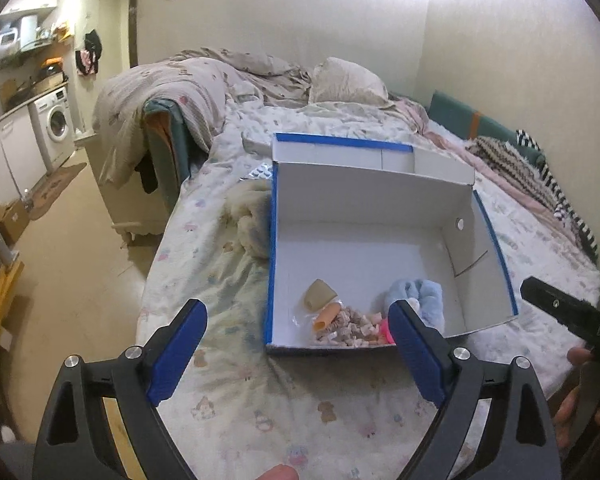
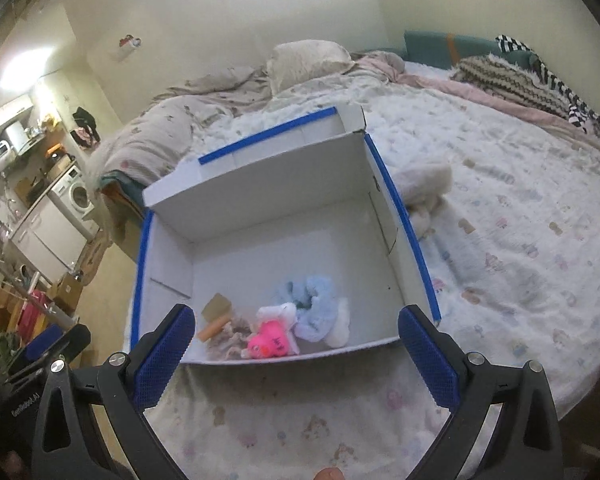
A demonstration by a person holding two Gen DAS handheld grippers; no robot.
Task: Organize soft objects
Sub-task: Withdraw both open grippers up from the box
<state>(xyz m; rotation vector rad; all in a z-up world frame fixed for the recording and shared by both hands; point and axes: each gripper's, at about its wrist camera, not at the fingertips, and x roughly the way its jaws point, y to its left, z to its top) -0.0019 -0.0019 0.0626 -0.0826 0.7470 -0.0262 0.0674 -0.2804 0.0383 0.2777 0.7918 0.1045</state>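
A white cardboard box with blue-taped edges (image 1: 476, 248) (image 2: 168, 264) stands open on the bed. In its near corner lie a pale blue fluffy cloth (image 1: 420, 292) (image 2: 316, 304), a pink heart plush (image 2: 270, 340), a beige knitted piece (image 1: 352, 326) (image 2: 228, 338), a tan block (image 1: 320, 295) (image 2: 217, 305) and an orange tube (image 1: 326, 317) (image 2: 212, 328). A cream fluffy toy (image 1: 252, 216) (image 2: 424, 188) lies on the bed beside the box. My left gripper (image 1: 298, 348) is open and empty in front of the box. My right gripper (image 2: 296, 356) is open and empty at the box's near wall.
The bed (image 1: 236, 408) (image 2: 520, 216) carries a rumpled duvet and pillow (image 1: 340, 80) at the far end and striped clothes (image 1: 540, 172) by the wall. A washing machine (image 1: 56, 124) and cabinets stand left across the floor. Cardboard boxes (image 1: 14, 220) sit on the floor.
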